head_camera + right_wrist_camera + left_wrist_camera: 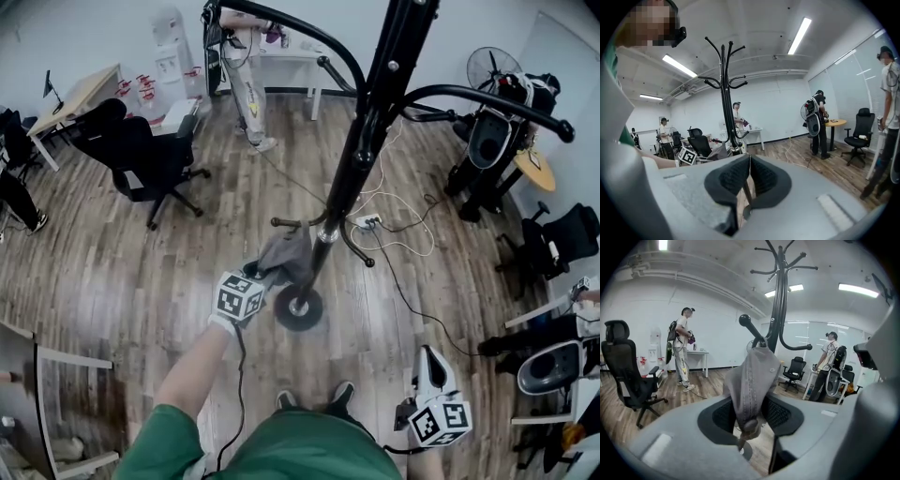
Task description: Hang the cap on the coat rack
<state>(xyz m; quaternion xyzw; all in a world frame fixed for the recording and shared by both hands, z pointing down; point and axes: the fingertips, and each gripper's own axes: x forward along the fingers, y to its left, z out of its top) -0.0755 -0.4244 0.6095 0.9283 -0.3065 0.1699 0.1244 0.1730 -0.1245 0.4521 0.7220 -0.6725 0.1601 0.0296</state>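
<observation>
- Left tongs (750, 414): the jaws are apart. The grey cap (752, 380) hangs in the gap between the two dark pads (723, 414), which do not clamp it.
- Cap position: its upper end is looped over a low hook (751, 328) of the coat rack (777, 310), below the hook's ball tip. The fabric hangs straight down from there, and its lower end sits level with the pads.
- Head view, left side: the left tongs (262, 277) are held just beside the rack's pole (375, 103). They sit low and close above the round base (298, 307), with the cap (289, 255) at their tip.
- Right tongs (747, 180): the jaws are together, the pads meet along a thin line and nothing sits between them.
- Head view, right side: the right tongs (431, 370) are held low at the person's right, well apart from the rack and the cap.
- Coat rack, right gripper view (725, 93): it is upright, and its curved upper hooks are bare.
- Surroundings: the rack stands on a wooden floor (112, 272). A black office chair (141, 155) stands to the left, well apart from the rack.
</observation>
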